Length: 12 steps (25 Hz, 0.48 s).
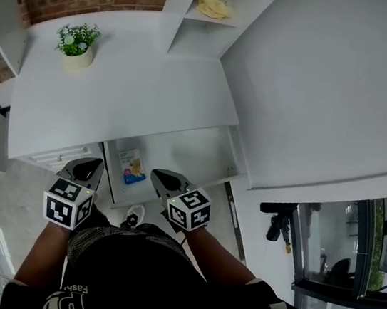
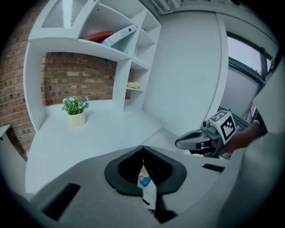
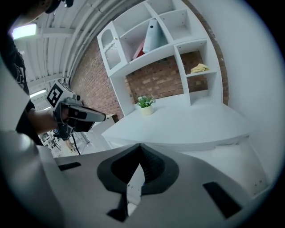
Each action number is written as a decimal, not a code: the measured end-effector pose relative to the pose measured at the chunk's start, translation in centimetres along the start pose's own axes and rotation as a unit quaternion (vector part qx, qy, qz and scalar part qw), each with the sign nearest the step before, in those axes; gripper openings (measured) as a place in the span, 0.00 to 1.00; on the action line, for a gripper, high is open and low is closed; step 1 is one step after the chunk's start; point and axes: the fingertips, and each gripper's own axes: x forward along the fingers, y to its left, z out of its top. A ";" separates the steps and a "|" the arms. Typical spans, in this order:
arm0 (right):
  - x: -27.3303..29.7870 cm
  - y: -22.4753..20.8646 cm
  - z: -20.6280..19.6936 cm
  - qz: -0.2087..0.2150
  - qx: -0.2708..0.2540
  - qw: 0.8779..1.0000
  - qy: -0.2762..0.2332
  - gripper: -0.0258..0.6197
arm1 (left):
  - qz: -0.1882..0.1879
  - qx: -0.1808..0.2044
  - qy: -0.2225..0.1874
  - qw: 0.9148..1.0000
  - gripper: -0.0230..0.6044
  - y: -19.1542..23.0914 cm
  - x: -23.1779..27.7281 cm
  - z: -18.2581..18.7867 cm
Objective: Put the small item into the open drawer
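Inside open white drawer [image 1: 205, 150]: small blue-and-white flat packet [image 1: 132, 166] lies loose | left gripper [image 1: 93, 165]: fingers pressed together, empty | right gripper [image 1: 158, 176]: fingers pressed together, empty

The grey plastic left gripper [image 1: 89, 169], which carries a black-and-white marker cube, is held low in front of the torso and points forward. Its jaws are pressed together at the tips with nothing between them. The matching grey right gripper [image 1: 168, 180] sits near it at about the same height, its jaws likewise together and empty. The two tips lean slightly toward each other. The bare left forearm [image 1: 41, 257] and right forearm [image 1: 218, 255] reach forward from close to the body.
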 end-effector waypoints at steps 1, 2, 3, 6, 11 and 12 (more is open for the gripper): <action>-0.4 0.1 0.0 0.000 0.000 1.000 -0.001 0.05 | 0.000 0.002 0.002 1.000 0.06 -0.2 -0.1 -0.1; -0.7 0.2 0.1 -0.001 0.003 1.000 -0.003 0.05 | -0.001 0.004 0.003 1.000 0.06 -0.4 -0.2 -0.2; -1.1 0.4 0.2 -0.002 0.007 1.000 -0.006 0.05 | -0.003 0.006 0.004 1.000 0.06 -0.5 -0.3 -0.2; -1.8 1.5 0.4 -0.007 0.018 1.000 -0.016 0.05 | -0.012 0.016 0.000 1.000 0.06 -0.7 -0.4 -0.2; -2.7 3.6 0.2 -0.027 0.025 0.999 -0.024 0.05 | -0.032 0.030 -0.018 0.999 0.06 -1.0 -1.8 0.3; -2.8 4.1 0.1 -0.033 0.029 0.999 -0.026 0.05 | -0.039 0.034 -0.019 0.998 0.06 -1.1 -2.3 0.2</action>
